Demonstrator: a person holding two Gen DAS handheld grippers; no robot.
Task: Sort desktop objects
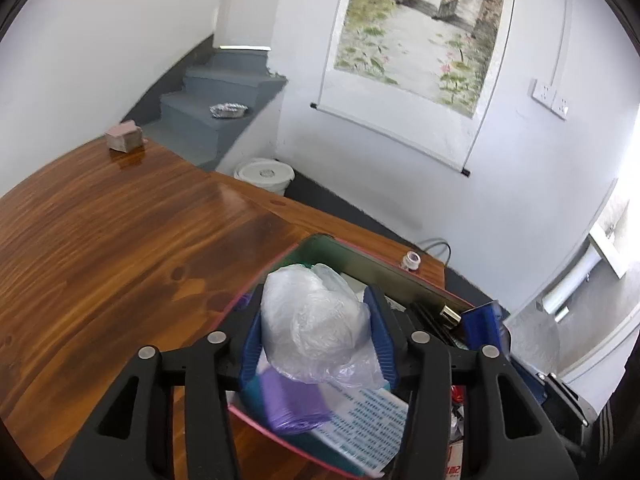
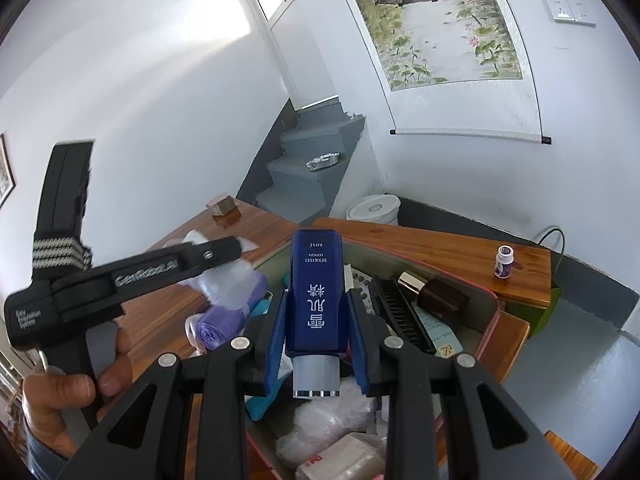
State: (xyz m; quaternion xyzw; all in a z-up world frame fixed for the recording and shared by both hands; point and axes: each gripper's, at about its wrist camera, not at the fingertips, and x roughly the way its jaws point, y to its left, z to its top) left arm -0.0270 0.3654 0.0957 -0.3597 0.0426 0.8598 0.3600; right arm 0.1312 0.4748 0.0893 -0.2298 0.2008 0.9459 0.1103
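My left gripper is shut on a crumpled clear plastic bag and holds it over the open pink-rimmed box. A purple bag roll and a printed white carton lie in the box below it. My right gripper is shut on a blue lotion bottle, cap toward the camera, above the same box. The left gripper with its bag shows at the left of the right wrist view, over the purple roll.
The box also holds a black comb, a dark bottle with a gold cap and white packets. A small white pill bottle stands on the wooden table. A small brown block sits at the table's far corner.
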